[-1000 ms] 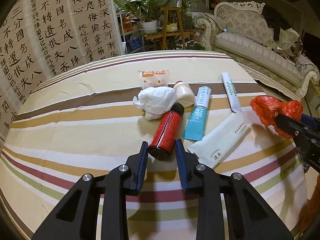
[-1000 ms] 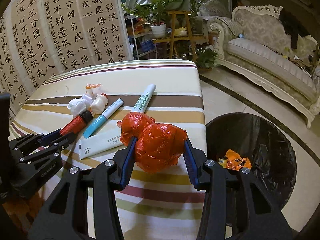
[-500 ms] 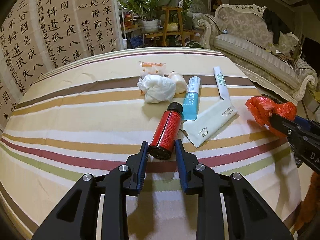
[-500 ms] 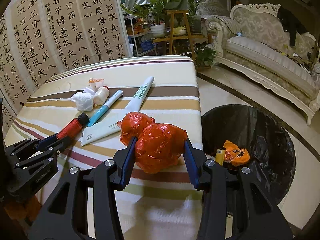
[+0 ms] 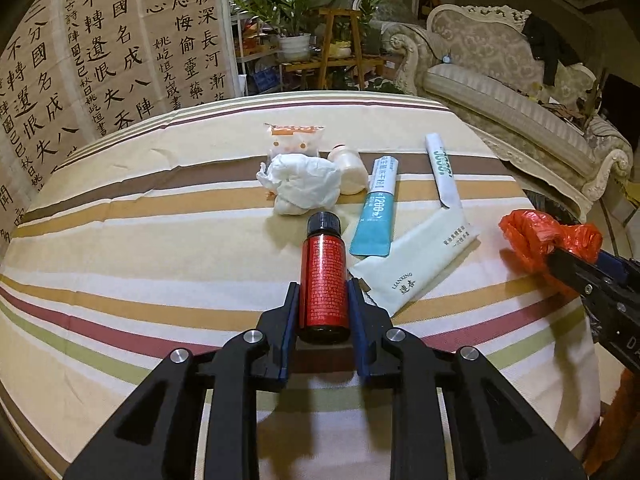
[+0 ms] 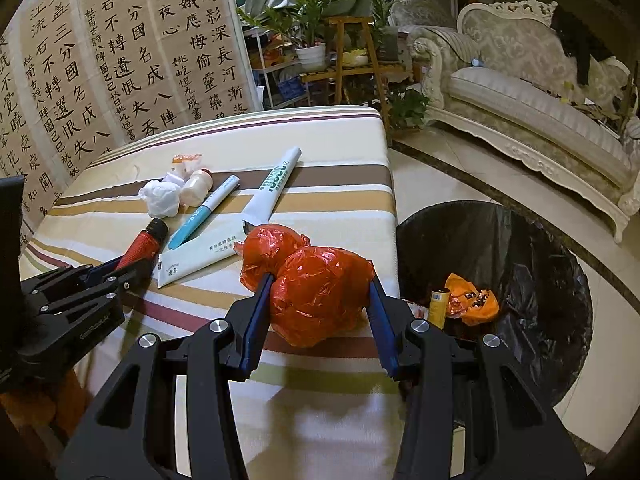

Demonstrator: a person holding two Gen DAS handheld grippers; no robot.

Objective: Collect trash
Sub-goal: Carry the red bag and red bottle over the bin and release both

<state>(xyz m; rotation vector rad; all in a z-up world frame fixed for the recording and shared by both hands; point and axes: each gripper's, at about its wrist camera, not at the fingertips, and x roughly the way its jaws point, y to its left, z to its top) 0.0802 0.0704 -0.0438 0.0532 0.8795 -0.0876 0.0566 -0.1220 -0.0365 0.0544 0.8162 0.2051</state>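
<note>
Your left hand-held gripper (image 5: 322, 300): clamped on the red bottle (image 5: 323, 276), lower centre of frame, black cap pointing away; your right hand-held gripper (image 6: 318, 300): clamped on the crumpled red bag (image 6: 316, 280), centre frame, over the striped bench (image 6: 320, 136) edge; black-lined bin (image 6: 520, 248), right of frame, holding an orange wrapper (image 6: 474, 300); on the bench, centre frame: white tissue wad (image 5: 302, 188), small white bottle (image 5: 349, 164), teal tube (image 5: 376, 208), white-green tube (image 5: 442, 168), pale sachet (image 5: 420, 264).

two low, close wrist views across the striped table (image 5: 160, 264), right one toward the bin (image 6: 552, 240)
</note>
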